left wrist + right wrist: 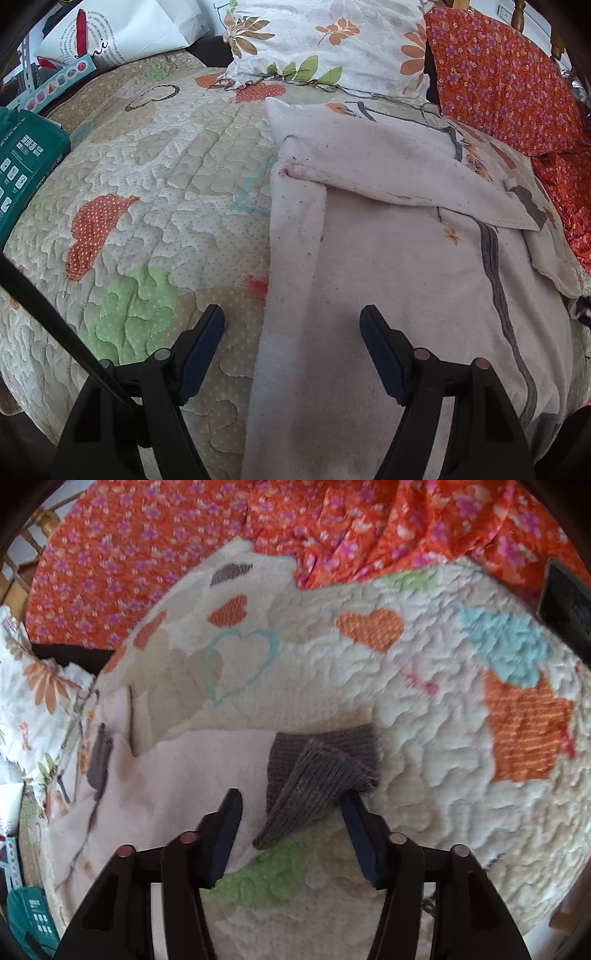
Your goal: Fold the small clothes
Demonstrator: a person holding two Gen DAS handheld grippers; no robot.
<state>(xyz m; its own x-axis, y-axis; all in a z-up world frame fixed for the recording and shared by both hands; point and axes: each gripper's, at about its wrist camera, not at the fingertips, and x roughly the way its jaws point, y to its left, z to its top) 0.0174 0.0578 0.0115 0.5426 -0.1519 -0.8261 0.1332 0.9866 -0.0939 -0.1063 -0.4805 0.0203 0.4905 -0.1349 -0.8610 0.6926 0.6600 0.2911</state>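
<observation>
A small pale pink garment [388, 266] with grey trim lies on the patchwork quilt [155, 177], one sleeve folded across its body. My left gripper [291, 321] is open, its jaws straddling the garment's left edge near the hem. In the right wrist view the same garment [192, 764] lies to the left, and its grey ribbed cuff [314, 775] is turned up between the jaws. My right gripper [291, 805] is open around that cuff, with the right finger [360, 834] touching it.
A floral pillow [325, 40] and an orange flowered cloth [509, 85] lie at the back and right. A green box [26, 166] and a white paper bag [122, 29] sit at the left. A dark object [565, 598] sits at the right quilt edge.
</observation>
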